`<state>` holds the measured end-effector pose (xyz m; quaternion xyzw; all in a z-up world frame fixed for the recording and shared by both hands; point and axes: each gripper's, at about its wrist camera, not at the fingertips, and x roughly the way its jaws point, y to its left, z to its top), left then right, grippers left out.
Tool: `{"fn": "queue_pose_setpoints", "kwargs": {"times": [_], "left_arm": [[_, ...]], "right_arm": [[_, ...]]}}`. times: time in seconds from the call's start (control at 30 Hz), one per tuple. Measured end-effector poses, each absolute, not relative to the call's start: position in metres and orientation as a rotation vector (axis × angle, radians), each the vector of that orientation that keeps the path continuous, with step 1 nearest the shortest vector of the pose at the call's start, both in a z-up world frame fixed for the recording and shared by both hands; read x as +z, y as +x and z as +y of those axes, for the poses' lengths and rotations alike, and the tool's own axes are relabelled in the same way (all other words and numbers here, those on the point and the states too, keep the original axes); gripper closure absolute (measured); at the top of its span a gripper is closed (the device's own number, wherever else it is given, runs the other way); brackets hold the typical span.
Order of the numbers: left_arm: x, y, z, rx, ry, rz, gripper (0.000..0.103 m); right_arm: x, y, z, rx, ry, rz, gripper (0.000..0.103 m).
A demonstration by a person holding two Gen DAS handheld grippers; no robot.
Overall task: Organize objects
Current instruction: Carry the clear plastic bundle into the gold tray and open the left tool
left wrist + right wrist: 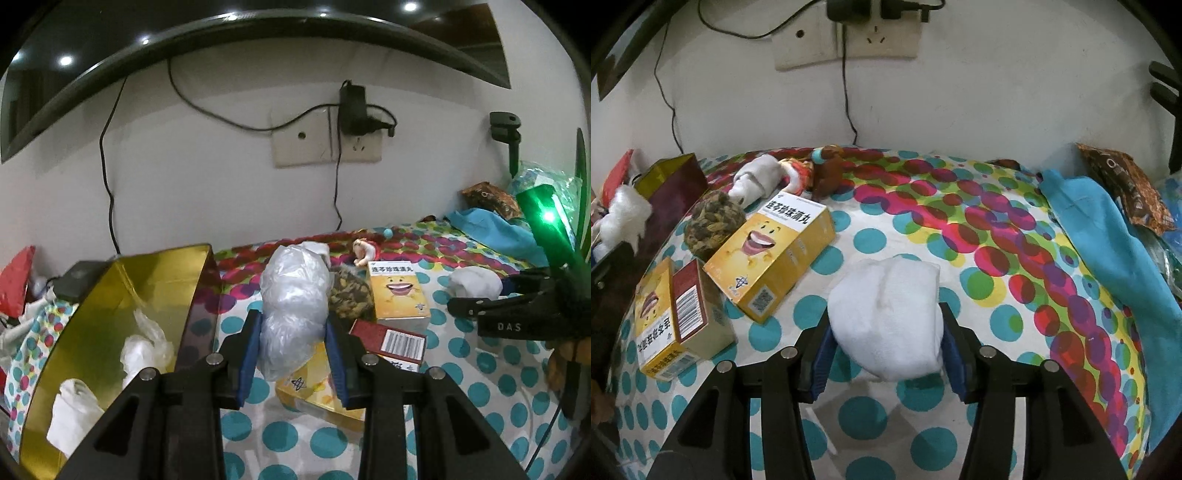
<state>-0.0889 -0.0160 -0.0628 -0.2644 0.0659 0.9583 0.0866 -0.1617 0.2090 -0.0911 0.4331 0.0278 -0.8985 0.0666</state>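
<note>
My left gripper (pixel 291 317) is shut on a crumpled clear plastic bag (pixel 291 295), held up just right of an open gold box (pixel 110 295). The box has white crumpled bags (pixel 144 350) inside. My right gripper (pixel 885 314) is shut on a white rolled cloth bundle (pixel 886 314), its blue pads against both sides, over the dotted tablecloth (pixel 923 454). From the left wrist view the right gripper (pixel 458 306) shows at the right, by the same bundle (pixel 474 280).
Yellow medicine boxes (pixel 772 254) (pixel 655 321) and a dark red barcode box (pixel 689 302) lie left of centre. A dried flower ball (pixel 713 225) and a small doll (pixel 798 173) lie behind them. A blue cloth (pixel 1108 251) and snack bag (pixel 1123 184) are right. Cables hang from wall sockets (pixel 846 40).
</note>
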Motion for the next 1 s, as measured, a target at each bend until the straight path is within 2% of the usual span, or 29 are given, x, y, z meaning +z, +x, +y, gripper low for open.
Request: {"fn": "queue_pose_setpoints", "kwargs": {"times": [0.2,0.67,0.83,1.0], "left_arm": [[-0.057,-0.077,-0.019,2.901,-0.697,0.186,0.069],[-0.047,-0.059,-0.039,2.942,-0.908,0.145,0.069],[-0.030,-0.056,-0.071,2.980,-1.012,0.068,0.069],[-0.029,-0.059,-0.101,3.022,-1.128,0.097,0.069]], "right_arm": [[-0.091,-0.161,0.204,-2.729,1.313,0.135,0.057],[-0.092,-0.161,0.203,-2.734,1.317,0.161,0.057],[-0.092,-0.161,0.203,-2.733,1.317,0.157,0.056],[-0.092,-0.161,0.203,-2.733,1.317,0.157,0.056]]}}
